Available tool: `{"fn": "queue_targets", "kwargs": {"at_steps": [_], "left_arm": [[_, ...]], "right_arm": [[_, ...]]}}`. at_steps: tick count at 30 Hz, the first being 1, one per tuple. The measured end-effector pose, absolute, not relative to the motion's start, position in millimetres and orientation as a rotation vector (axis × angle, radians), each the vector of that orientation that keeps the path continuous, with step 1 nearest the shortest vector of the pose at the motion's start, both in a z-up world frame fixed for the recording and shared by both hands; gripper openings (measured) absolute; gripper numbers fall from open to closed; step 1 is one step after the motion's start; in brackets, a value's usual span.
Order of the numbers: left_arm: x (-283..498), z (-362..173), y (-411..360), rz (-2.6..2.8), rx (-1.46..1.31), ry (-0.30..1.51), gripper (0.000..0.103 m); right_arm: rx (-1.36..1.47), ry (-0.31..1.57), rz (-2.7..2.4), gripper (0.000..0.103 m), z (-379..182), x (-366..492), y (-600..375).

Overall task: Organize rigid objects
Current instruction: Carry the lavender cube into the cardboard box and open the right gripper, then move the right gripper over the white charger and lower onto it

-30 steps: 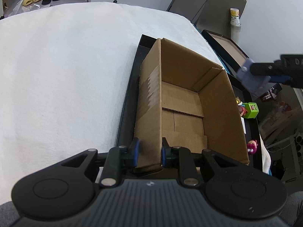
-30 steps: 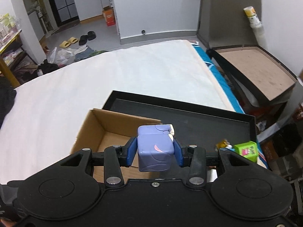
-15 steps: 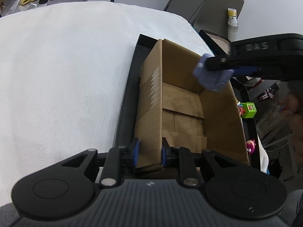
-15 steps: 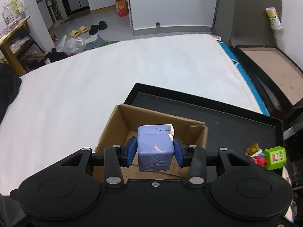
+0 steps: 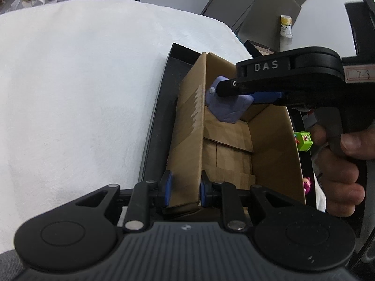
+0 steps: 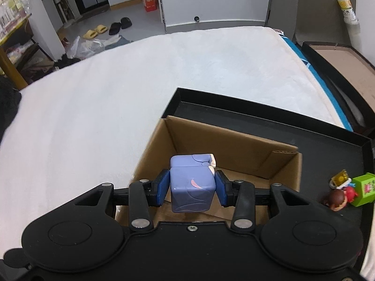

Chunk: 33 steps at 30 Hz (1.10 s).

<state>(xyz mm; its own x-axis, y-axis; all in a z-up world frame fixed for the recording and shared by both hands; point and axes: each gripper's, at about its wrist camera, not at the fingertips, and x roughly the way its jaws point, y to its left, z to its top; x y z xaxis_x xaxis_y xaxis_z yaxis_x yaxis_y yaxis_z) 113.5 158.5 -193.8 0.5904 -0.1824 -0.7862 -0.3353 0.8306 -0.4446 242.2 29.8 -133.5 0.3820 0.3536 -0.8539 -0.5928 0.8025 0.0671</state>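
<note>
Purple block toy (image 6: 192,186): rigid, apparently light, smooth-sided; clamped across flat sides by right gripper (image 6: 192,188), hanging over cardboard box (image 5: 274,145), far end. Left gripper (image 5: 184,188) pinches box's near-left wall.

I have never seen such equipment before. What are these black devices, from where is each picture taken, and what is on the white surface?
These are hand-held grippers, one in each of a person's hands; no robot arm is present. Each carries a camera looking forward along its two fingers.

In the left wrist view, the left gripper is shut on the near wall of a cardboard box. The person's right hand shows there too.

In the right wrist view, the right gripper holds a purple block toy over the open box.

The box stands in a black tray on the white surface. A green cube toy and small figures lie in the tray beside the box.
</note>
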Motion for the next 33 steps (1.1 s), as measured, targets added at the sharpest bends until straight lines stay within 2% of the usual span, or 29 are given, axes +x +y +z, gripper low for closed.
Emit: {"fn": "queue_targets", "kwargs": {"at_steps": [7,10,12,14,18,33], "left_arm": [[112,-191,155,0.093,-0.593,0.951,0.022],[112,-191,155,0.094,-0.593,0.952,0.022],[113,-190,154,0.096,-0.591,0.954,0.022],[113,-189,153,0.098,-0.592,0.956,0.022],[114,-188,153,0.102,-0.591,0.956,0.021],[115,-184,145,0.137,-0.556,0.959,0.021]], "right_arm": [[-0.228,0.992,0.636,0.050,-119,240,20],[-0.237,0.985,0.636,0.057,-111,238,14],[-0.242,0.968,0.635,0.069,-103,234,8],[-0.244,0.951,0.638,0.076,-95,232,3],[-0.260,0.915,0.658,0.082,-78,225,-12],[-0.253,0.872,0.615,0.087,-56,221,-79]]}}
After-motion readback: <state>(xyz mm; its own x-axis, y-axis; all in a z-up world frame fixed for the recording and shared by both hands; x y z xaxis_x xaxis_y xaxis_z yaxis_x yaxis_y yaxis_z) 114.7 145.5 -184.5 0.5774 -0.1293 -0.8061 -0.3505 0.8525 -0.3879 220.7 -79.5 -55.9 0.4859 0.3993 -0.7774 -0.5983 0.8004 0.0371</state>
